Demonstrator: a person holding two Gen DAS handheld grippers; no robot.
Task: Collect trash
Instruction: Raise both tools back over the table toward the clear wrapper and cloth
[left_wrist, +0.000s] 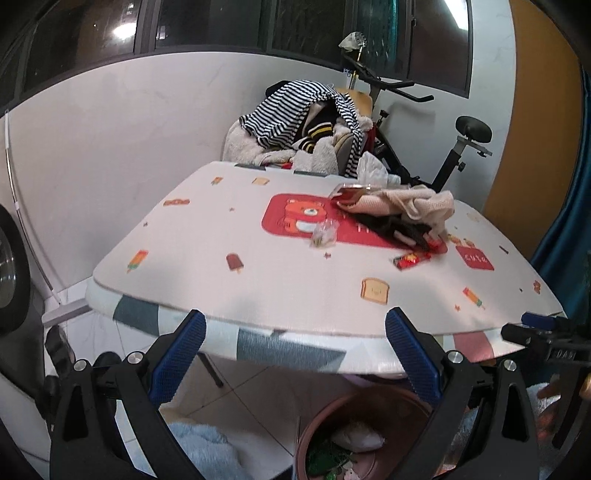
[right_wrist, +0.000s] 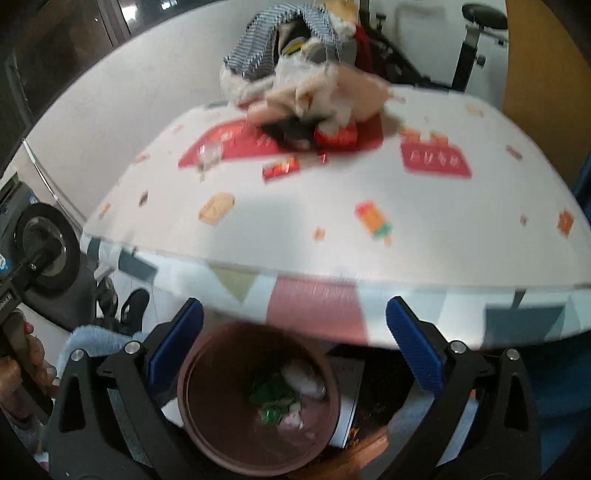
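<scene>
A red snack wrapper (left_wrist: 410, 259) lies on the patterned table (left_wrist: 258, 280), right of centre; it also shows in the right wrist view (right_wrist: 280, 168). A crumpled clear wrapper (left_wrist: 325, 233) lies on the red bear print, also in the right wrist view (right_wrist: 210, 153). A second red packet (right_wrist: 336, 136) sits against the cloth pile. A brown bin (right_wrist: 258, 450) holding green and white trash stands under the table edge, also seen in the left wrist view (left_wrist: 314, 424). My left gripper (left_wrist: 295, 332) is open and empty at the near table edge. My right gripper (right_wrist: 295, 321) is open and empty above the bin.
A pile of beige and black cloth (left_wrist: 406, 206) lies on the table's far right. A chair heaped with striped clothes (left_wrist: 295, 114) and an exercise bike (left_wrist: 458, 147) stand behind. A washing machine (right_wrist: 44, 243) is at the left. Blue fabric (left_wrist: 207, 446) lies on the floor.
</scene>
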